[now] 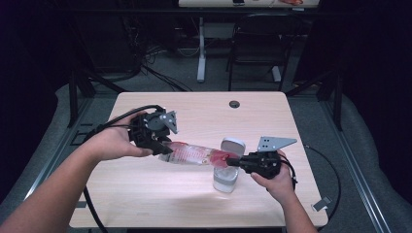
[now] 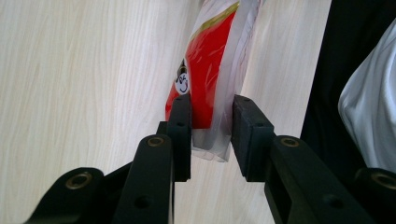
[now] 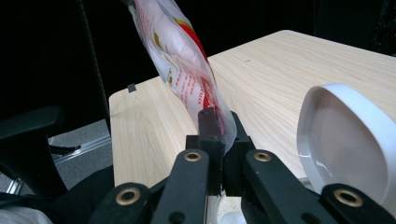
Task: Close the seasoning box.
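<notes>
Holding snack packet (image 1: 194,154) stretched between our two grippers above table (image 1: 145,194). Right gripper (image 1: 236,160) nearest us, jaws pressed tight on packet's one end (image 3: 219,126), just over open white container (image 1: 226,178), its hinged lid (image 1: 232,144) up. Left gripper (image 1: 163,145) pinches other end (image 2: 208,116). Packet looks sealed; we judge tearing or emptying into container not yet done. Farther off: chair (image 1: 257,43), floor cables (image 1: 155,73).
</notes>
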Demonstrator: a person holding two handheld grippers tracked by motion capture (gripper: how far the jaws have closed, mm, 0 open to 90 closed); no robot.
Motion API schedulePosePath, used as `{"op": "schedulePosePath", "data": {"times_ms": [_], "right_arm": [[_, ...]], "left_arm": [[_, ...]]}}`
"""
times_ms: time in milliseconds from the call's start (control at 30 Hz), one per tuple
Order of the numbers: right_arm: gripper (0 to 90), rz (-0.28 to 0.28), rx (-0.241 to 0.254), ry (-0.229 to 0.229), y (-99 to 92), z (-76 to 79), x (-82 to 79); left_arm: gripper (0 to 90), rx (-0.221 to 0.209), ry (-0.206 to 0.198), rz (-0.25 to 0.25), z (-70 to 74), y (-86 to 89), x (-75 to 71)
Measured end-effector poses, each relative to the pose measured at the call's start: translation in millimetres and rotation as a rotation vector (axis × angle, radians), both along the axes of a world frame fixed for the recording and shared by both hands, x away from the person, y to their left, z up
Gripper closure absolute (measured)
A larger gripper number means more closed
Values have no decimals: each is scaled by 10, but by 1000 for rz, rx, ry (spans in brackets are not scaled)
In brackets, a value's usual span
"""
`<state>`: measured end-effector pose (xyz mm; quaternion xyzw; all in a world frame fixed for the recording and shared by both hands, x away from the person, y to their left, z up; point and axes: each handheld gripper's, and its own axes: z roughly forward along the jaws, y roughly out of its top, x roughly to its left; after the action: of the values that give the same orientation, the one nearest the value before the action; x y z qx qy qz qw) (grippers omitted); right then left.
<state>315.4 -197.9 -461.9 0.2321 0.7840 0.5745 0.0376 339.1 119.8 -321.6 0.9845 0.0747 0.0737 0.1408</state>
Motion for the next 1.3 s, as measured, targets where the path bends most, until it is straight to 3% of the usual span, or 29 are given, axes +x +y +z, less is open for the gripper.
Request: {"op": "schedulePosePath", "data": {"times_ms": [1300], "right_arm": [[892,-11,-6,13,-52,-30,17]], "left_arm": [[708,3,-14,-22,86,-103,-17]]}}
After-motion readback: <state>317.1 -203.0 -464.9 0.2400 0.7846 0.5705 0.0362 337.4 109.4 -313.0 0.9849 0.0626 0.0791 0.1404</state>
